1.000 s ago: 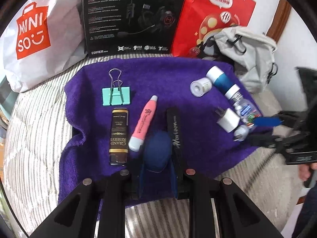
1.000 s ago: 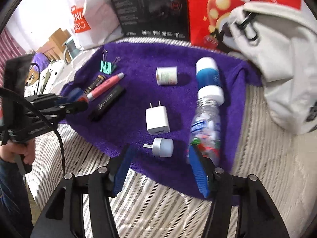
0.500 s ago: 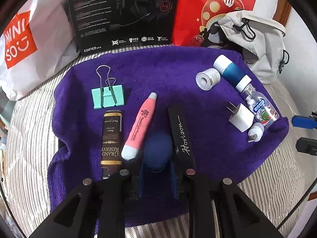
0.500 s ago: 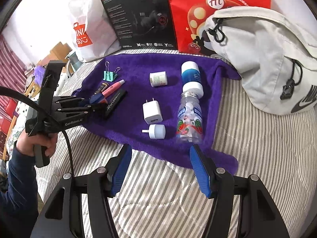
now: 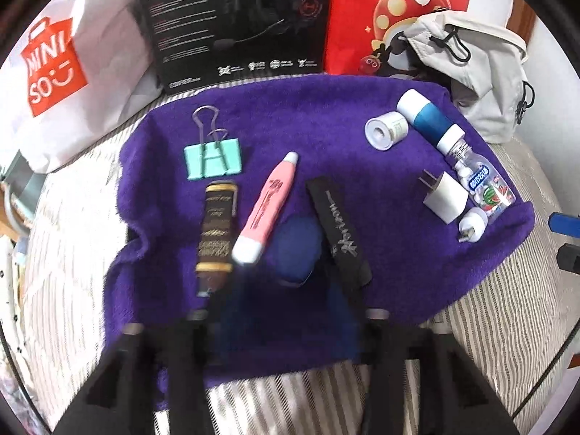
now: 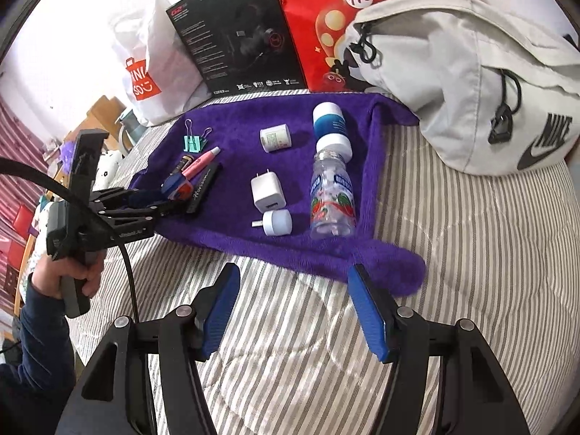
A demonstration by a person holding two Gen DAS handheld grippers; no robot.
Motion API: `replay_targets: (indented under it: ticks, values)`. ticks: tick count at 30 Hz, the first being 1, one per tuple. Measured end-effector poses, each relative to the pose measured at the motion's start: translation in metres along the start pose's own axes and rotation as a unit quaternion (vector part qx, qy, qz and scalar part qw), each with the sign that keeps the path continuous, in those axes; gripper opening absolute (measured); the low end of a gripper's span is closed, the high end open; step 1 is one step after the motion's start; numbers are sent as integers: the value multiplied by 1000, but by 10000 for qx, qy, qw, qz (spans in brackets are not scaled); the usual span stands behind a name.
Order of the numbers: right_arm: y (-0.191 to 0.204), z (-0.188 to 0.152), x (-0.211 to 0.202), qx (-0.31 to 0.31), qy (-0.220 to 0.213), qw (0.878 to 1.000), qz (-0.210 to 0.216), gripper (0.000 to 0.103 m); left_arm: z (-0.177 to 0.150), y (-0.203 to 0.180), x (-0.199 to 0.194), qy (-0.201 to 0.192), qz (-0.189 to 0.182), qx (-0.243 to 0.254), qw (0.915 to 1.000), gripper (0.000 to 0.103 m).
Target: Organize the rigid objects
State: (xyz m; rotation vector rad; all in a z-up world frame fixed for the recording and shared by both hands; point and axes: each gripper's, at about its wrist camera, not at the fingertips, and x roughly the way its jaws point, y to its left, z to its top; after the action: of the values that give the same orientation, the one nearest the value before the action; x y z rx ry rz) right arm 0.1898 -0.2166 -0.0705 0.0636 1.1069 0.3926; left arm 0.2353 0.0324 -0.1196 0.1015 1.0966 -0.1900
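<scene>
Dark blue rounded object (image 5: 297, 248), with an orange patch visible in the right view, lies on the purple towel (image 5: 326, 137) near its front-left edge, between pink pen (image 5: 266, 206) and black case (image 5: 339, 228). Left tool (image 5: 286, 311): blurred, grip state cannot be told. Right tool (image 6: 293, 311): wide, empty, over the striped bed (image 6: 471, 272).

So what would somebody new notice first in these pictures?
Probably the purple towel on the striped bedding, with small items in two clusters: a pink highlighter and teal binder clip to the left, a white charger and clear bottle to the right. Behind stand a red bag and a black headset box.
</scene>
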Motion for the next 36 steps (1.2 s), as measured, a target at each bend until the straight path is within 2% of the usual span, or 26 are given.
replay_targets:
  ticks: [3,6,7,9,11,13,15,17,21,24,36]
  values:
    - [2,-6,-4,19,-28,10000,20,69,-5,-1,-16,-99,-36,55,9999,58]
    - [6,-7,-10,122,-89,9999,68,70,-13,0,-36,-165,137,-16,9998,78]
    - [8,-7,-12,136,-143,9998,57,73,-16,1,-42,-161,144,-49,9998,89]
    - [12,-7,-18,111,-278,9995,-24,84,-27,1,-60,-259,79,-128,9996,92]
    - [19,-7,-23,25,-385,9989,-254,102,-39,-3,-76,-309,187,-192,9992,96]
    - [26,-10,-28,-23,-448,9980,-442,103,-49,-7,-88,-345,347,-227,9985,99]
    - [31,-13,-33,-43,-484,9977,-480,103,-60,-10,-101,-436,450,-380,9973,100]
    - [37,-20,-37,-19,-464,9973,-573,103,-71,-13,-115,-525,376,-572,9963,100]
    - [43,-33,-45,89,-426,9957,-814,103,-86,-23,-130,-641,341,-671,9951,100]
    - [50,-44,-56,45,-603,9937,-944,103,-93,-31,-136,-683,378,-720,9943,100]
    - [59,-70,-83,118,-711,9902,-1193,103,-99,-40,-164,-985,395,-873,9905,100]
